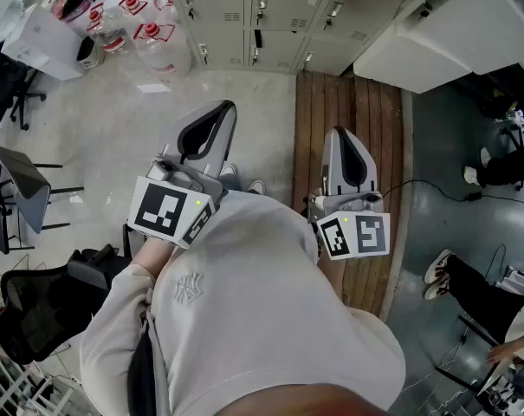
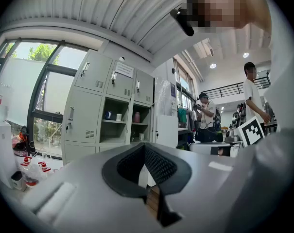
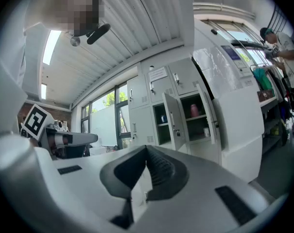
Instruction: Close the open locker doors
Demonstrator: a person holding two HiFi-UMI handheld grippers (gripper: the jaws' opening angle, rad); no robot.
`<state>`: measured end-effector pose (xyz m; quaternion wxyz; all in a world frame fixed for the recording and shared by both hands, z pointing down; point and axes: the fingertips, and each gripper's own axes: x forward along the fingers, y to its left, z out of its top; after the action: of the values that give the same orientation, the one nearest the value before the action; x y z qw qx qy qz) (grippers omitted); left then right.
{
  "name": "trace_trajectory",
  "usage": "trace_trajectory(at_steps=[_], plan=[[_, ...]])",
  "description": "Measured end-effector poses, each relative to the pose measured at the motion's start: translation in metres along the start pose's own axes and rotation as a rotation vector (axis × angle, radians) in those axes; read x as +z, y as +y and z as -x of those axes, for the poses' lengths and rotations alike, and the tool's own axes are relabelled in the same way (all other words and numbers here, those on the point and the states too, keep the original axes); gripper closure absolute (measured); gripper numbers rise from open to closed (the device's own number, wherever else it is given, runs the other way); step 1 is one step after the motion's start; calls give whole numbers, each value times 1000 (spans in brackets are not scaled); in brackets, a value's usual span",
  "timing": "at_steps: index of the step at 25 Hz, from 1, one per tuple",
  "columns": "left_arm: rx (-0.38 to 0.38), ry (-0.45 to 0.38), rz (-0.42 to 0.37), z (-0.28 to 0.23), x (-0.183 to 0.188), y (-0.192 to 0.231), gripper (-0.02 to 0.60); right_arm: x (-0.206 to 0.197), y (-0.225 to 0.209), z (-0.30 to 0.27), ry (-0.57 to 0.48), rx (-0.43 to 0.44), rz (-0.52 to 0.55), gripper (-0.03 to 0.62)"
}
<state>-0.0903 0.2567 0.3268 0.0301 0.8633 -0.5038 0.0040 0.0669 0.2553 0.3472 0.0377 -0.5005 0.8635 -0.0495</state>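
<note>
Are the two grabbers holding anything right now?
Nothing. The left gripper and the right gripper are both shut and empty.

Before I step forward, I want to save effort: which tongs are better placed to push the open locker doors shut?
Probably the right tongs: in the head view the open doors stand almost straight ahead of them, while the left tongs are held farther off to the side. Both are empty.

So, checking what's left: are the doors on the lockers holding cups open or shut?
Open. In the right gripper view two locker doors stand swung outward, baring shelves and a pink cup.
</note>
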Motion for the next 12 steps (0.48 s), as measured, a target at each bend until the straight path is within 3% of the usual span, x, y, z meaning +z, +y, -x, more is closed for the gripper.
trace_trajectory(at_steps=[12], plan=[[-19, -6, -1, -1, 4, -5, 583, 5, 1, 2, -4, -4, 6, 582]])
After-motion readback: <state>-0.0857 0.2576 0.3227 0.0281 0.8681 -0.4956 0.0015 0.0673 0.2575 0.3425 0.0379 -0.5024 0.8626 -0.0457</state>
